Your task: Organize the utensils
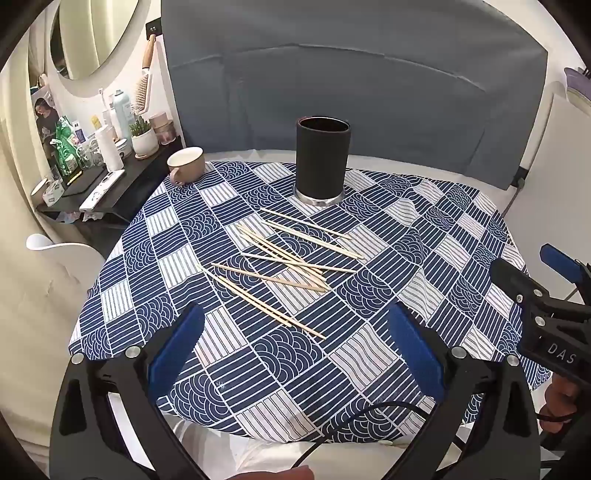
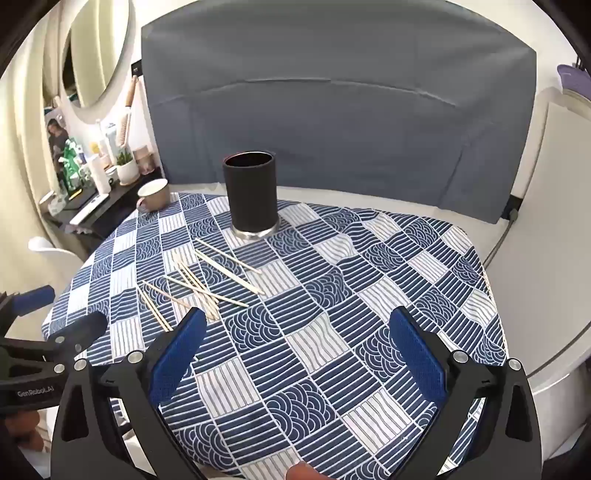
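Left claw tilted downward over the desk, jaws wide and empty, chopsticks scattered just ahead, black holder beyond, right claw likewise wide, empty, chopsticks ahead-left.

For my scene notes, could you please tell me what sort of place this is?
Probably a room in someone's home: a table under a blue-and-white patterned cloth, a black side shelf crowded with toiletry bottles, a wooden hairbrush, and a round wall mirror.
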Action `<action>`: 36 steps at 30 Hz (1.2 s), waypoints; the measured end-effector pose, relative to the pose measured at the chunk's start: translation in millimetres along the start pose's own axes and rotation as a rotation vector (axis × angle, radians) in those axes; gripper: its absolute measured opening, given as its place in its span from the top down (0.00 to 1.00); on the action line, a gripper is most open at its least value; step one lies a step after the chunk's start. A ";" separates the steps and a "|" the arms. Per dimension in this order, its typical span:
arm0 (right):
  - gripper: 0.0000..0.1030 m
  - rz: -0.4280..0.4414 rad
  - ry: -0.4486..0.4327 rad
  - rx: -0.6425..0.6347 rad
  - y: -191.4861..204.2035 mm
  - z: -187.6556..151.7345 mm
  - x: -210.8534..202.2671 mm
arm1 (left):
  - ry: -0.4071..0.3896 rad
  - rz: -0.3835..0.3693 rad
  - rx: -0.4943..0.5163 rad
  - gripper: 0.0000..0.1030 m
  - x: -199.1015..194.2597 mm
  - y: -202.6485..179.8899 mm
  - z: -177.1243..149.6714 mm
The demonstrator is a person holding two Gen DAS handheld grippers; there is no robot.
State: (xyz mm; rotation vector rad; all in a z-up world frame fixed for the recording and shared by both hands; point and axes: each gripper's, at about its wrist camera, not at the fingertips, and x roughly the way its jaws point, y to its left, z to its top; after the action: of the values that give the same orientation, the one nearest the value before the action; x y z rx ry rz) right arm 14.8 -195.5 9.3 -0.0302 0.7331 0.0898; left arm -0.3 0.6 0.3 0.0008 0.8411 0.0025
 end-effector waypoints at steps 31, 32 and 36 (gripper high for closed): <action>0.07 0.016 0.005 -0.038 1.4 1.8 9.1 | 0.022 0.039 -0.016 0.06 9.1 -1.3 -0.6; 0.08 0.016 0.002 -0.045 2.1 1.5 8.6 | 0.015 0.043 -0.024 0.06 8.2 -0.3 0.1; 0.08 0.005 -0.006 -0.061 4.0 1.9 8.8 | -0.005 0.067 -0.033 0.06 6.4 1.2 3.5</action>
State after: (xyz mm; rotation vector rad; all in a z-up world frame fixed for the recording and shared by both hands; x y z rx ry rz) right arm 22.2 -190.7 4.8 -0.0865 0.7246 0.1174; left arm 6.5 1.9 -2.1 -0.0014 0.8356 0.0796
